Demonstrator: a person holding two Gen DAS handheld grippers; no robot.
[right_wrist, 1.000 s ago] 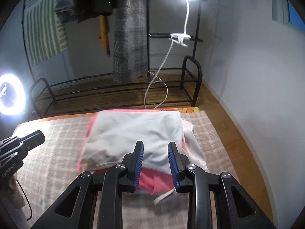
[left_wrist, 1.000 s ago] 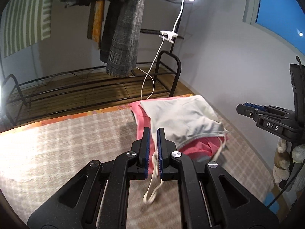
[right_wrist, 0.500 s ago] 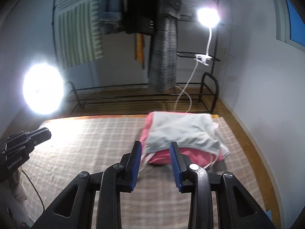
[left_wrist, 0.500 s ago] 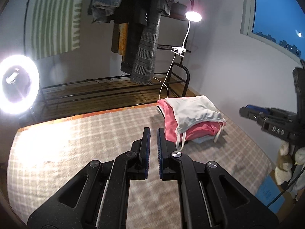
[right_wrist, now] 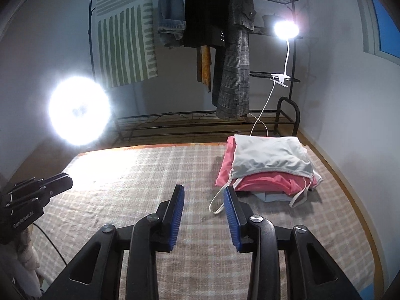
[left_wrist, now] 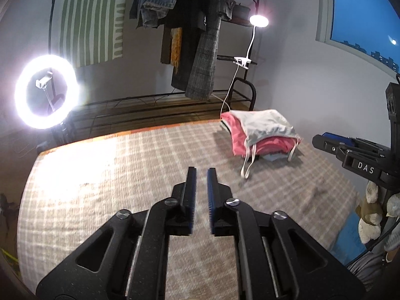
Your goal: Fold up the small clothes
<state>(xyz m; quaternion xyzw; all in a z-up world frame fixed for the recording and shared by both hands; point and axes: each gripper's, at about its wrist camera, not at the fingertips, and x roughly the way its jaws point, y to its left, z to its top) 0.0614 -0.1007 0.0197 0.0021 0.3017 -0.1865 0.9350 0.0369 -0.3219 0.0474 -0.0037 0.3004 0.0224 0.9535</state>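
Note:
A stack of folded small clothes [left_wrist: 260, 135] [right_wrist: 270, 165] lies at the far right corner of the checked bed cover [left_wrist: 125, 175] [right_wrist: 150, 175]: a pale grey-white garment on top, pink ones under it, a blue one at the bottom. White straps [left_wrist: 248, 162] [right_wrist: 220, 200] trail off the front of the pile. My left gripper [left_wrist: 201, 172] hovers over bare cover, well short and left of the stack, its jaws opening with nothing between them. My right gripper [right_wrist: 203, 191] is also opening and empty, just short of the pile, its right finger beside the loose strap.
A bright ring light [left_wrist: 46, 91] [right_wrist: 78, 110] stands at the left beyond the bed. A black rack hung with coats and jeans [left_wrist: 200, 50] [right_wrist: 225, 50] and a clip lamp [left_wrist: 258, 21] [right_wrist: 286, 28] stand behind. Soft toys [left_wrist: 372, 215] sit off the right edge.
Both grippers have pulled back from the stack toward the near side of the bed. The left one let go of the white strap, and both pairs of jaws have widened.

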